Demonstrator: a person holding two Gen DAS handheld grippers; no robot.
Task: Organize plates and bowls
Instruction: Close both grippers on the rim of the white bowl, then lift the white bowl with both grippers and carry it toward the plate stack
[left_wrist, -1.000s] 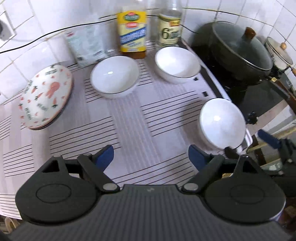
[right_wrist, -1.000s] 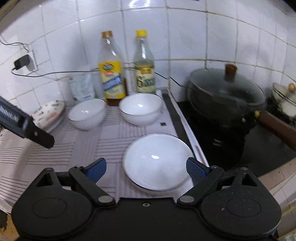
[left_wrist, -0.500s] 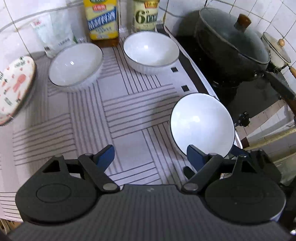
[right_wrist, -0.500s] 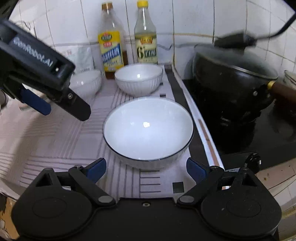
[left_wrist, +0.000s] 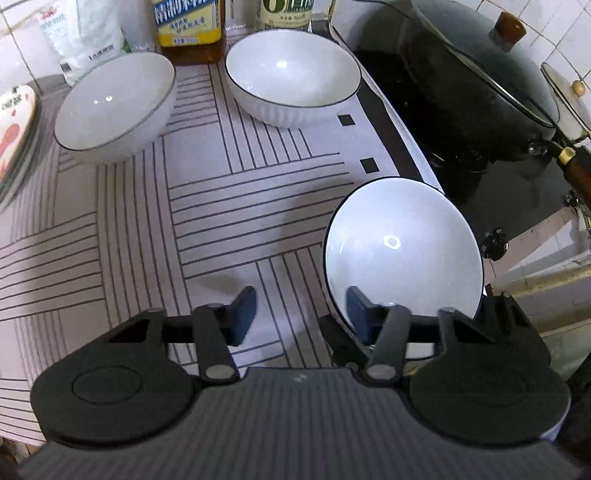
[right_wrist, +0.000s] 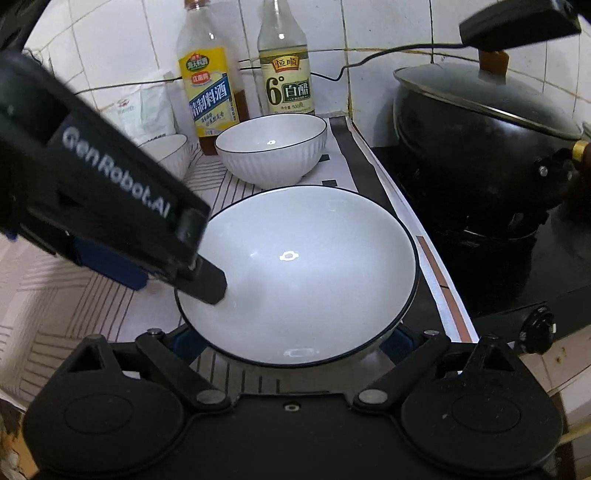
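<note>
Three white bowls with dark rims sit on a striped mat. The nearest bowl (left_wrist: 402, 251) (right_wrist: 299, 273) is by the mat's right edge. My left gripper (left_wrist: 301, 312) straddles its near-left rim, one blue finger inside the bowl and one outside, with a gap still between them. It shows in the right wrist view (right_wrist: 177, 273). My right gripper (right_wrist: 291, 341) is open around the same bowl's near side, fingers low beside its base. Two more bowls stand at the back, one in the middle (left_wrist: 291, 74) (right_wrist: 271, 147) and one at the left (left_wrist: 114, 105) (right_wrist: 166, 151).
A patterned plate (left_wrist: 14, 129) leans at the far left. Two bottles (right_wrist: 210, 88) (right_wrist: 286, 74) and a white bag (right_wrist: 142, 110) stand against the tiled wall. A black lidded wok (left_wrist: 476, 74) (right_wrist: 480, 136) sits on the stove at the right, past the mat's edge.
Both grippers have moved in on the nearest bowl. My left gripper has narrowed and now straddles its rim. My right gripper has come down low around its base.
</note>
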